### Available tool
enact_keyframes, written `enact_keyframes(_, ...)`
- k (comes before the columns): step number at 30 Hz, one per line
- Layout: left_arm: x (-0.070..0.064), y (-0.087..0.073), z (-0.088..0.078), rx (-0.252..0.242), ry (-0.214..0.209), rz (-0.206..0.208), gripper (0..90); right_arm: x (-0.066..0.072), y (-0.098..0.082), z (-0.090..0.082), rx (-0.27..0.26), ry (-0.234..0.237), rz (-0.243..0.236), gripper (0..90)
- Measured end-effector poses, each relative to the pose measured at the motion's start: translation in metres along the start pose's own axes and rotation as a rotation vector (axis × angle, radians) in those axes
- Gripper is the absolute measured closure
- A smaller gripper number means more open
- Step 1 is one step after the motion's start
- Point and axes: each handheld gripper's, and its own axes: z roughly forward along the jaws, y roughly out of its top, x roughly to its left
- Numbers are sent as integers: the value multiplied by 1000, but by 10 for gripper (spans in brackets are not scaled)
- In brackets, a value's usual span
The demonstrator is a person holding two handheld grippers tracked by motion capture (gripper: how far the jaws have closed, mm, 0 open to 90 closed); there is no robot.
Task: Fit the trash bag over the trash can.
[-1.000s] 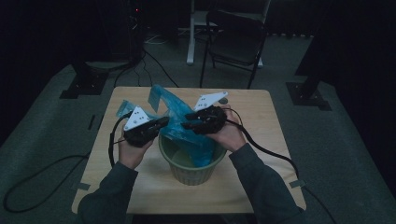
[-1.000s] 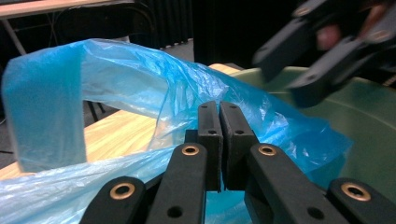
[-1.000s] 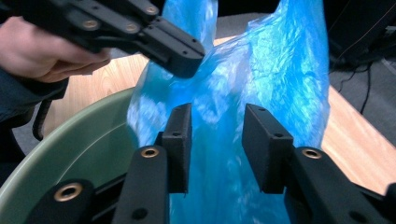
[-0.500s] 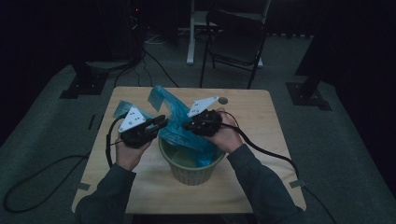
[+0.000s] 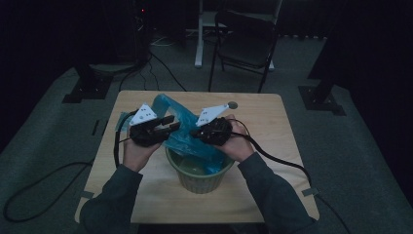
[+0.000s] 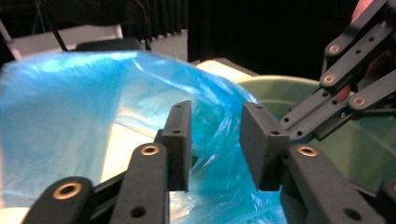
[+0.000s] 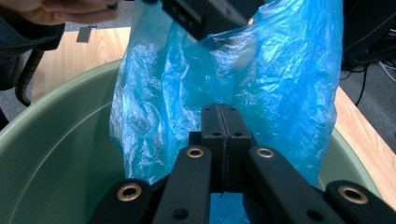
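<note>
Your left hand-held gripper (image 6: 215, 144) has just opened its jaws and let go of the blue plastic bag (image 5: 187, 139), while your right hand-held gripper (image 7: 223, 140) pinches the film over the green bin (image 5: 198, 179) mid-desk, so regrip the far left edge.

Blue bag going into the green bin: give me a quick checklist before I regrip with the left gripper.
1. Right gripper shut on the blue bag: ok, film pinched between its jaws.
2. Left gripper open for a regrip: ok, its jaws have just been opening.
3. Bag film between the left jaws: ok, not pressed.
4. Bag reaching into the green bin: ok, partly.
5. Bag mouth spread over the rim: not ok.
6. Bin steady on the table: cannot tell.
</note>
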Motion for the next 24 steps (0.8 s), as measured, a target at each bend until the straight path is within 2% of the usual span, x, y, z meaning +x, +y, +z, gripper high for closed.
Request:
enact_keyframes(4, 0, 0, 1, 5, -2, -1, 617, 0, 0, 0, -2, 1, -2, 900)
enact_keyframes(5, 1, -2, 6, 17, -12, -7, 622, 1, 0, 0, -5, 7, -2, 900)
enact_keyframes(9, -2, -3, 9, 44, -8, 27, 771, 1, 0, 0, 2, -2, -5, 900)
enact_keyframes(10, -2, -3, 9, 44, -8, 27, 814, 1, 0, 0, 2, -2, -5, 900)
enact_keyframes(11, -2, -3, 9, 44, -8, 27, 814, 1, -1, 0, 5, -7, -7, 900)
enact_keyframes(12, -2, -5, 8, 50, 1, 35, 878, 1, -2, -1, 13, -14, -9, 900)
enact_keyframes(13, -1, -5, 7, 48, 5, 30, 896, 1, -2, -2, 16, -17, -11, 900)
enact_keyframes(18, 6, -11, 1, 53, 36, 6, 900, 3, -6, -8, 34, -35, -21, 900)
enact_keyframes(24, 13, -16, -4, 59, 68, -6, 900, -3, -17, -14, 36, -50, 14, 900)
